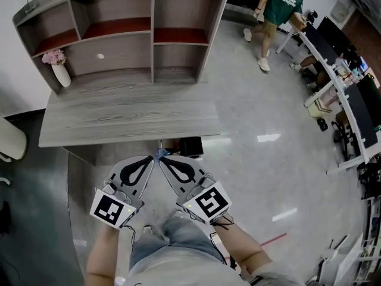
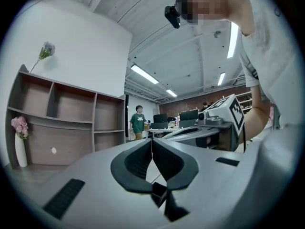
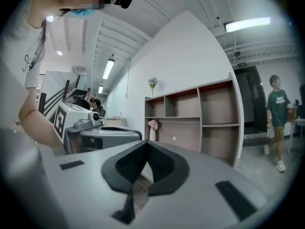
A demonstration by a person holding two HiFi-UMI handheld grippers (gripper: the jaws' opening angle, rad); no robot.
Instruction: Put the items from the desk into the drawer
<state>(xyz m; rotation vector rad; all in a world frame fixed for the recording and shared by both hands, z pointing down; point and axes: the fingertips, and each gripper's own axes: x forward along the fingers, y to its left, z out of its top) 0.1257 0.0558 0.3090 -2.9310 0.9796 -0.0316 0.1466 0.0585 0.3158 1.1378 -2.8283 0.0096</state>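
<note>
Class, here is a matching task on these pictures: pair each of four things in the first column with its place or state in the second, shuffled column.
Column one:
1. vase of pink flowers
2. person in green shirt
3. left gripper
4. monitors

Column two:
A. jaws shut, nothing between them
B. on the long table at the far right
C. standing on the desk, at its left end
D. on the floor beyond the desk

Pairs: 1-C, 2-D, 3-A, 4-B.
</note>
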